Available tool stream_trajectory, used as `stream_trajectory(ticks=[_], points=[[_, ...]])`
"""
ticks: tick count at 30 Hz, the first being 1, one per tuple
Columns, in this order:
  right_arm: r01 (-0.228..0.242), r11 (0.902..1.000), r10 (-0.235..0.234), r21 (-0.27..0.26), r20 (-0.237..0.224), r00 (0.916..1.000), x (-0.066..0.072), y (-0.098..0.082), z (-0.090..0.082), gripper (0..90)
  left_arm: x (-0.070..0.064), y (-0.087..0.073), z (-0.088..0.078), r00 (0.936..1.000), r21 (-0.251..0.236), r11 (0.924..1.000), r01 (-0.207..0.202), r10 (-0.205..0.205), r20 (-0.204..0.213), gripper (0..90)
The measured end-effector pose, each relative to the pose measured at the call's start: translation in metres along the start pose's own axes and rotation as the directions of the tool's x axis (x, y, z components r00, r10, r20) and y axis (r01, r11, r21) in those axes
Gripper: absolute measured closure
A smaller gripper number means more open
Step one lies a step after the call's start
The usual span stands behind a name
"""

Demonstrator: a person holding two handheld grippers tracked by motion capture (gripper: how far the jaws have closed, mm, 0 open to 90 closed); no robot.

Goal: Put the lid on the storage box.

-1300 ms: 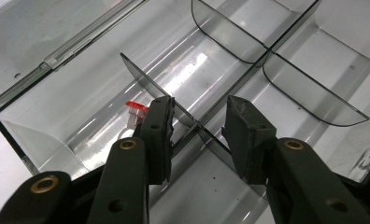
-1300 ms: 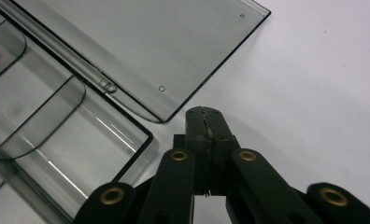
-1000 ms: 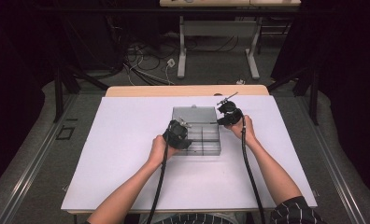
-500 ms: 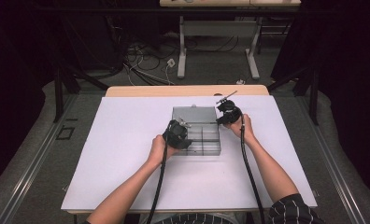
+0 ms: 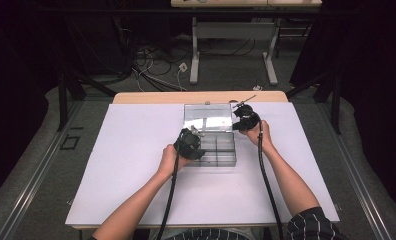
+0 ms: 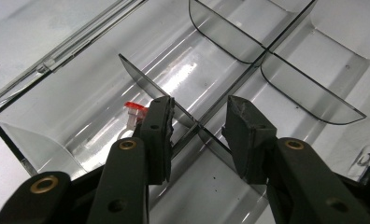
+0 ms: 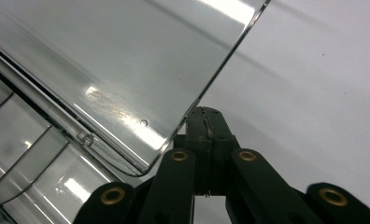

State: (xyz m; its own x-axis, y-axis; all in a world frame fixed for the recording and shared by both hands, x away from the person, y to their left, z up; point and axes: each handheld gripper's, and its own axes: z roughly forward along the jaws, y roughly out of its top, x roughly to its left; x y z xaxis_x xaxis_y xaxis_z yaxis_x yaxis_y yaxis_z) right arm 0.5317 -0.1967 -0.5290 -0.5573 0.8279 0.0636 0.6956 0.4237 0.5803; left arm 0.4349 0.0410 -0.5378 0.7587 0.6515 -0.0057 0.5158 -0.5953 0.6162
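A clear plastic compartment box (image 5: 221, 152) sits mid-table with its lid (image 5: 208, 117) raised at the back. My left gripper (image 5: 197, 135) hangs over the box's left part. In the left gripper view it (image 6: 199, 123) is open, its jaws straddling a clear divider (image 6: 141, 77) without pressing it. A small red-and-clear piece (image 6: 134, 109) lies in the compartment just behind the left jaw. My right gripper (image 5: 237, 121) is at the lid's right edge. In the right gripper view it (image 7: 204, 114) is shut, its tips pinching the lid (image 7: 127, 56) edge near the corner.
The box rests on a white table sheet (image 5: 131, 165) with a wooden strip (image 5: 151, 97) along the back. More curved dividers (image 6: 309, 91) split the box's other compartments. Behind the table are desk legs (image 5: 194, 55) and floor cables (image 5: 151, 57).
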Motion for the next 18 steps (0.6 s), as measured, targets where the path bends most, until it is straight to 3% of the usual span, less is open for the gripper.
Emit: stream_trajectory(ticks=[5, 8, 18], points=[[0.012, 0.9992, -0.012, -0.039, 0.002, 0.9999, 0.0019, 0.0013, -0.0020, 90.0, 0.0003, -0.0002, 0.0000, 1.0000, -0.002, 1.0000, 0.001, -0.001, 0.003, 62.0], [0.019, 0.9998, -0.019, 0.005, 0.018, 0.9997, 0.0021, 0.0024, -0.0047, 90.0, 0.0003, -0.0002, 0.0000, 1.0000, -0.002, 1.0000, 0.000, 0.000, 0.003, 62.0], [0.024, 0.9997, -0.024, -0.007, 0.021, 0.9995, 0.0028, 0.0032, -0.0048, 90.0, -0.0001, 0.0000, -0.0001, 1.0000, 0.000, 1.0000, -0.005, 0.005, 0.001, 62.0]])
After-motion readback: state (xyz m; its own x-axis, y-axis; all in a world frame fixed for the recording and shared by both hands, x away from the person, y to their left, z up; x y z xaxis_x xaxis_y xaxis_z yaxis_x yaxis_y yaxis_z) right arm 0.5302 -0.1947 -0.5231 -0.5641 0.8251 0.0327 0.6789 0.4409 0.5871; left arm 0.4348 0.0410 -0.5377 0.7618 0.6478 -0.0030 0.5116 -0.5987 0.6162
